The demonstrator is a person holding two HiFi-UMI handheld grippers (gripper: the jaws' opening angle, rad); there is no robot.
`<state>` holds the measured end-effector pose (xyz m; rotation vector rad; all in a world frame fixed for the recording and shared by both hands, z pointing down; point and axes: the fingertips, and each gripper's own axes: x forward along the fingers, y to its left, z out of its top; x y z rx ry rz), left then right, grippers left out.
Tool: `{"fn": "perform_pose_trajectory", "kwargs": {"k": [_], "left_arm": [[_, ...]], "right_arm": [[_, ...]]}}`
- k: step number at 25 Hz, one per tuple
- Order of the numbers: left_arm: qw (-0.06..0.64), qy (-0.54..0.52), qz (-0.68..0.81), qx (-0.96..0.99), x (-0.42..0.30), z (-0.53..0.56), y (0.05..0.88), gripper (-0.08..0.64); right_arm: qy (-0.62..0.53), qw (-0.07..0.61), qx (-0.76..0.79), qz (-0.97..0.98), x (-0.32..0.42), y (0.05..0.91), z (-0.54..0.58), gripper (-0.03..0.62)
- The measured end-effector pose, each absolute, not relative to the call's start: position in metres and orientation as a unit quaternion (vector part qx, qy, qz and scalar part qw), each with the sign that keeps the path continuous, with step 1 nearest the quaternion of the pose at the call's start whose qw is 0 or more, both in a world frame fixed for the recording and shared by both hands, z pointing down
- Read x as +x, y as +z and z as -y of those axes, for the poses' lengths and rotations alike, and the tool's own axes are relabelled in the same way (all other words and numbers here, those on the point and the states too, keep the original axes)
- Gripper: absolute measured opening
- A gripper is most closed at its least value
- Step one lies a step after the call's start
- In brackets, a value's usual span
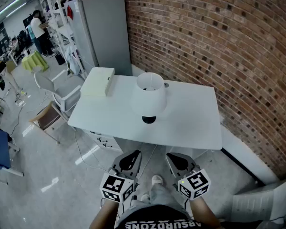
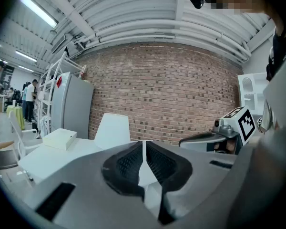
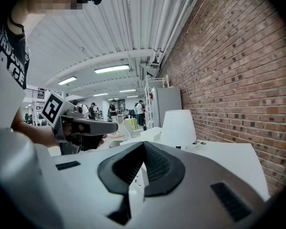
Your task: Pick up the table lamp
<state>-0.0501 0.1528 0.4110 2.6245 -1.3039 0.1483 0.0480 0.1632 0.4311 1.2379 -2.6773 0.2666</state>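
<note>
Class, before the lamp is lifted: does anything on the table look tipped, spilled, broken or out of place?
Nothing stands out. The table lamp stands upright on the white table, its shade level. The white box lies flat at the table's far left corner in the head view. No spill or damage shows.

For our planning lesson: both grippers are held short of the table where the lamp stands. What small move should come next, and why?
Probably carry the right gripper forward toward the lamp, opening its jaws on the way. It and the left gripper have their jaws shut on nothing and sit short of the table edge, while the lamp stands upright and untouched.
</note>
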Motion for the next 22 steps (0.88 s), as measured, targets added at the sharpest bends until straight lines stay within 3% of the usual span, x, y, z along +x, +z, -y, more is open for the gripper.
{"fn": "perform_pose_trajectory", "kwargs": {"k": [22], "left_arm": [[0.16,0.04,0.44,0.883,-0.046,-0.083,0.437,0.017]], "right_arm": [[0.096,0.104,0.406,0.903,0.067,0.446,-0.091,-0.002]]}}
